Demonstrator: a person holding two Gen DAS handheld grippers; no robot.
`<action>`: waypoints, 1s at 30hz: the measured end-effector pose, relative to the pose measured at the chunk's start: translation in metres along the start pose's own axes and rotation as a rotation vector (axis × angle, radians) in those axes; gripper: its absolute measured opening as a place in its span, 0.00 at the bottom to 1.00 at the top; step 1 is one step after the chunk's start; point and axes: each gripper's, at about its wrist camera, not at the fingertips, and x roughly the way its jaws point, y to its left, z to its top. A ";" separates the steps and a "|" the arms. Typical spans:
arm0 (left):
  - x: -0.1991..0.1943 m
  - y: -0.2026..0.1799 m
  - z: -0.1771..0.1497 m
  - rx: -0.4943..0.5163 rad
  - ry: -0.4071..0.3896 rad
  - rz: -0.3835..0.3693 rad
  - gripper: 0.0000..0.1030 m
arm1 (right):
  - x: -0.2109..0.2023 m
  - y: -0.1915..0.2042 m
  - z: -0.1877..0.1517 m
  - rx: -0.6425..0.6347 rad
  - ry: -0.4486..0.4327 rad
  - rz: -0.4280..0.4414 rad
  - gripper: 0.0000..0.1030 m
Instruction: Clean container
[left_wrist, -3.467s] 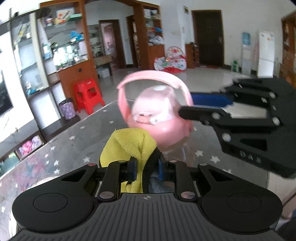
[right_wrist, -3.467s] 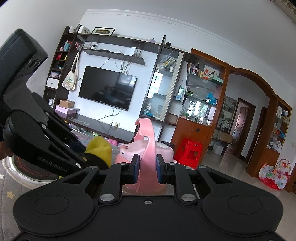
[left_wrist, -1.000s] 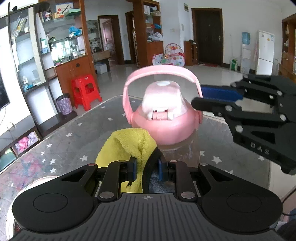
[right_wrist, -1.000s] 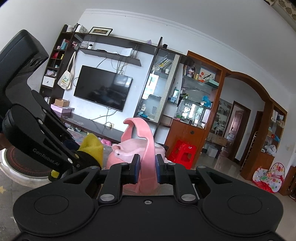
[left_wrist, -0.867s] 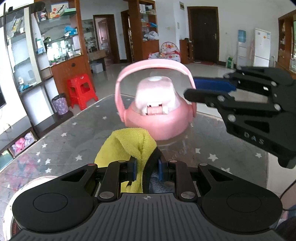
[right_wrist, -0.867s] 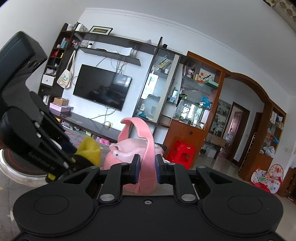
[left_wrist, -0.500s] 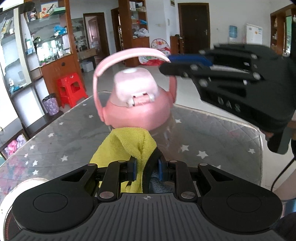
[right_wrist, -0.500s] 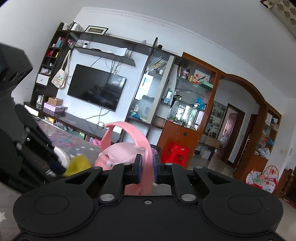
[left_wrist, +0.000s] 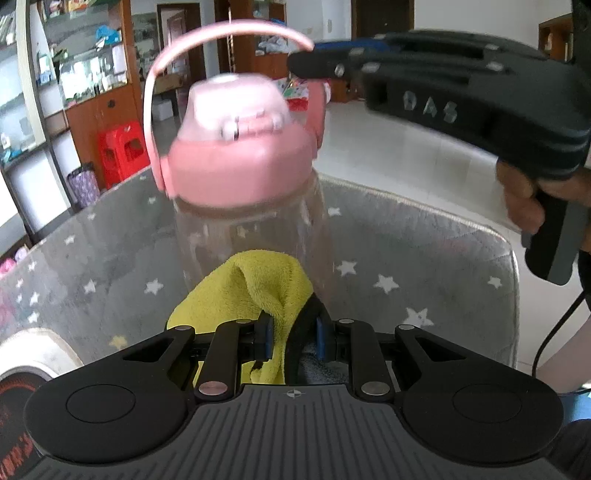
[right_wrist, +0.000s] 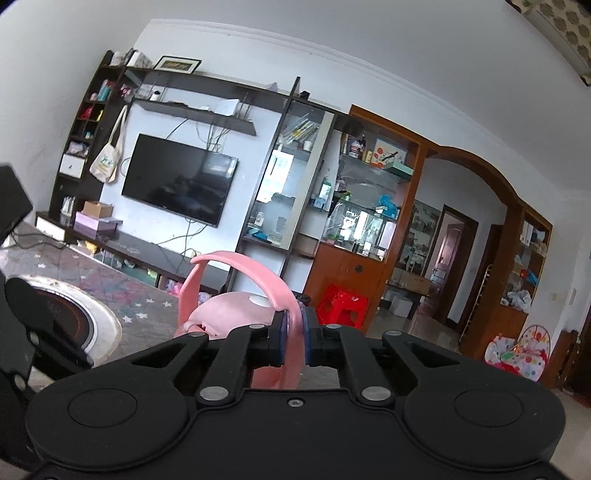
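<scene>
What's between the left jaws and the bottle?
The yellow cloth. The left gripper is shut on it, and it bulges forward against the clear bottle; whether it touches, the blur hides. Left wrist view shows it.

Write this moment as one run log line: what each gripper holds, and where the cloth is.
left gripper: shut on yellow cloth | right gripper: shut on pink handle | cloth: at clear bottle wall, contact unclear

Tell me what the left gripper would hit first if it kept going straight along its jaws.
Probably the clear bottle body under the pink lid; the yellow cloth clamped in the left gripper would likely touch it first, though depth is unclear.
</scene>
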 end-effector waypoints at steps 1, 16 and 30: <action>0.002 0.000 -0.002 -0.004 0.005 0.000 0.21 | 0.000 -0.002 -0.001 0.003 -0.001 -0.001 0.10; -0.038 0.023 0.027 -0.013 -0.087 0.089 0.21 | 0.000 -0.009 -0.005 0.044 -0.002 -0.003 0.10; -0.026 0.022 0.024 0.012 -0.055 0.069 0.21 | -0.004 -0.009 -0.006 0.046 -0.001 -0.002 0.11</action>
